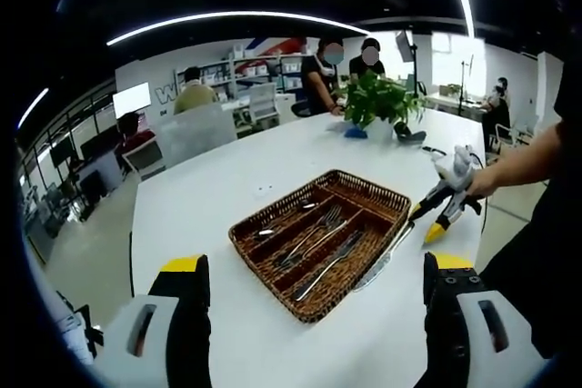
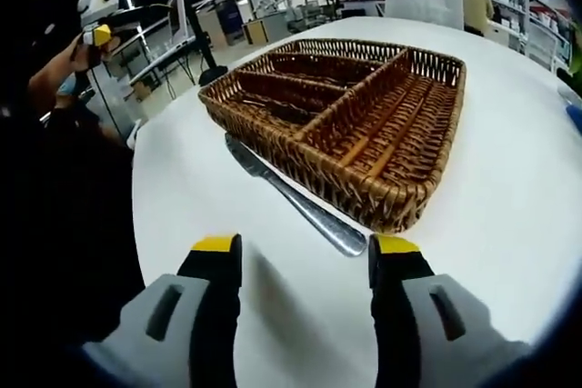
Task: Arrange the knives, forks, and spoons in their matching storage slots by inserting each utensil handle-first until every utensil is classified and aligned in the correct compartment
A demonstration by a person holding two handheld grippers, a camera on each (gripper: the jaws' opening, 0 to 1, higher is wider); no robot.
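White table [image 2: 509,224], office behind, so you're at the pick-up step: a knife [image 2: 291,195] lies on it against the wicker tray [image 2: 427,147], utensils already inside. Your right gripper [image 2: 305,247] is wide open, nothing held, just short of the handle. Left gripper [image 1: 314,270] is open too, hanging back. Next, close on that knife.

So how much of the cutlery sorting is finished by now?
Mostly done, it seems. Several utensils already lie in the slots of the wicker tray. Nothing is in hand: the left gripper and right gripper both hang open and empty. What's left is one knife lying on the white table beside the tray; the right gripper is lined up with its handle end, probably to take it next.
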